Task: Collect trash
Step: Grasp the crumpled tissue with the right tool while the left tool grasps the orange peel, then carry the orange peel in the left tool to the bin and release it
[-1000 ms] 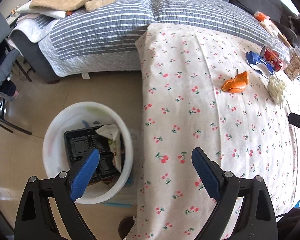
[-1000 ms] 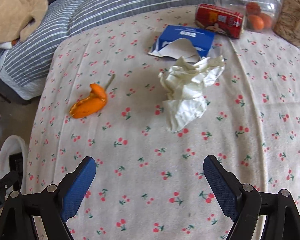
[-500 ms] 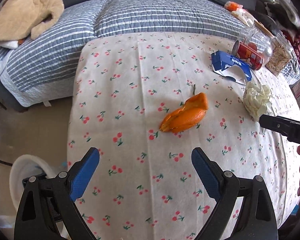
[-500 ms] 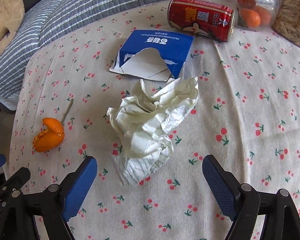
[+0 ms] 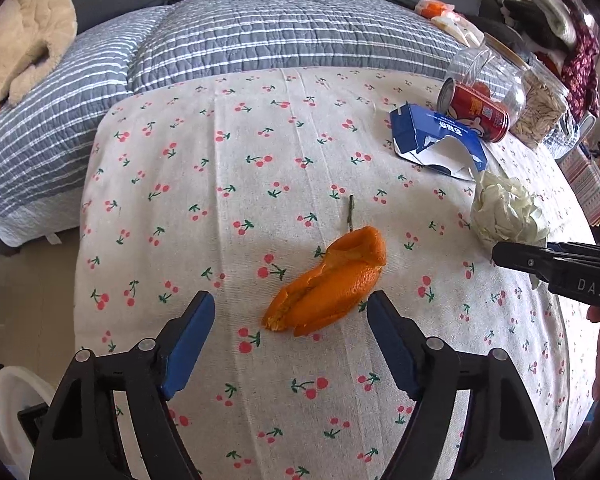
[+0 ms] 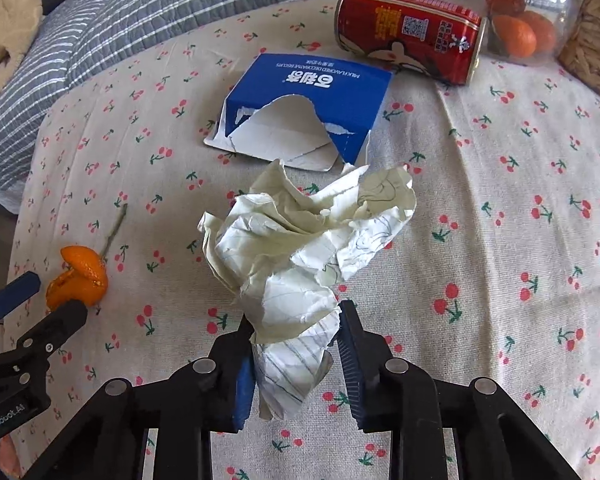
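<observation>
Left gripper point(image 5: 290, 330): black angular frame, blue ribbed pads on inner finger faces, silver screw heads behind pads. White "GenRobot.AI" lettering on frame side.
Right gripper point(image 6: 296, 354): same black frame, blue pads, four silver screws behind fingers. White "DAS" marking on side.

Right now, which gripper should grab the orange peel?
The left gripper, probably. It is open, and the orange peel lies just ahead between its fingers on the tablecloth. The right gripper is already shut on the crumpled paper.
</observation>
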A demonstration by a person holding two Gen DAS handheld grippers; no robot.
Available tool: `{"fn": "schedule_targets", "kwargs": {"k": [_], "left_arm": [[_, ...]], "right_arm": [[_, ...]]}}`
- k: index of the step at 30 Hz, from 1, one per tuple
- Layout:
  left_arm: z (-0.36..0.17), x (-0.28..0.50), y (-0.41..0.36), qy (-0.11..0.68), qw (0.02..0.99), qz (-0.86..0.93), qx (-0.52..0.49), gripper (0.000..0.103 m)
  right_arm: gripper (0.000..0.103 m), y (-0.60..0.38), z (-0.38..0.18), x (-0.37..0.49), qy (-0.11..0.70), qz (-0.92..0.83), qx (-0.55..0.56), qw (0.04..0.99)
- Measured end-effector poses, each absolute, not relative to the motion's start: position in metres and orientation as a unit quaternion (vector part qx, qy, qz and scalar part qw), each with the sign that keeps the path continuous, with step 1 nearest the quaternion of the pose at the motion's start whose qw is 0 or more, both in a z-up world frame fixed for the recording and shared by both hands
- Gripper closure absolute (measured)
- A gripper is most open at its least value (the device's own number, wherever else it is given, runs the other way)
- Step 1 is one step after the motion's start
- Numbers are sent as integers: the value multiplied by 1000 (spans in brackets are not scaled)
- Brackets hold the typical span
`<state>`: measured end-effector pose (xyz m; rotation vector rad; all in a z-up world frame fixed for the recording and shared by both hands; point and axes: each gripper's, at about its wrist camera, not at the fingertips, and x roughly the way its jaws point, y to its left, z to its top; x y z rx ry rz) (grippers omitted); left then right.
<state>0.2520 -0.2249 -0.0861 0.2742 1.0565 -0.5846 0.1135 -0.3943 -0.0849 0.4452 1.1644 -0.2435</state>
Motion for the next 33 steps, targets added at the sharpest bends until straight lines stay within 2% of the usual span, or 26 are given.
{"fn": "schedule_targets", "kwargs": {"k": [7,10,12,15,33], "left_arm": [[-93,247,-244,491,807,-289,155,44],[-92,244,-247,494,806,-286,158,58],[-91,244,-246,502,803,-285,147,72],[-89,242,-243,512,802,-280,129,78],[-52,195,-204,527,798,-281,87,81]], "right_arm": [[70,-406,-72,96,537,-117,211,808],[70,-411,-67,90,536,-118,211,809],[70,-413,-63,86,533,-121,212,810],[70,-414,-58,78,531,-124,214,810],[70,-395,-29,33,518,-118,208,821]]}}
